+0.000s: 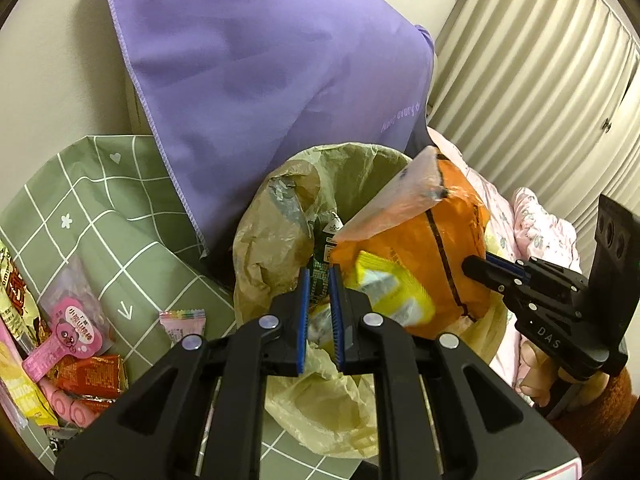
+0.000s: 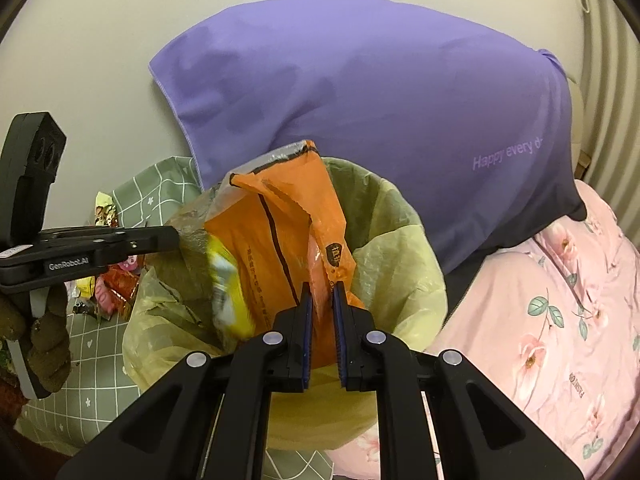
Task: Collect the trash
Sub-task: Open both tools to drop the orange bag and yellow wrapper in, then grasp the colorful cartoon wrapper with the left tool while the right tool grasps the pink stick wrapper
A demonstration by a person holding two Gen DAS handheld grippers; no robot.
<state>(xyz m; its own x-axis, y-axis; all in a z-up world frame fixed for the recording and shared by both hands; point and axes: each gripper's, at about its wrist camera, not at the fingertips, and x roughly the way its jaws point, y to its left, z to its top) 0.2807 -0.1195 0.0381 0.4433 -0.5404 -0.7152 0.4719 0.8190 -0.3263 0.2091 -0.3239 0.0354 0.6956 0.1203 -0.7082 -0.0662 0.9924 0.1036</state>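
Observation:
A bin lined with a yellowish plastic liner [image 1: 280,240] [image 2: 400,248] stands between both grippers. An orange plastic bag [image 1: 420,248] [image 2: 272,232] sticks up out of it, with a yellow wrapper [image 1: 392,292] [image 2: 224,280] against its side. My right gripper [image 2: 322,286] is shut on the lower part of the orange bag; in the left wrist view it [image 1: 470,266] reaches in from the right. My left gripper [image 1: 320,276] is shut, with thin liner plastic between its pads at the bin's near rim; in the right wrist view its tip [image 2: 174,238] meets the liner's left edge.
Several snack wrappers [image 1: 80,340] lie on a green checked cloth [image 1: 100,208] left of the bin. A purple cloth [image 1: 260,80] hangs behind it. Pink floral bedding [image 2: 540,320] lies to the right, under a ribbed curtain [image 1: 540,60].

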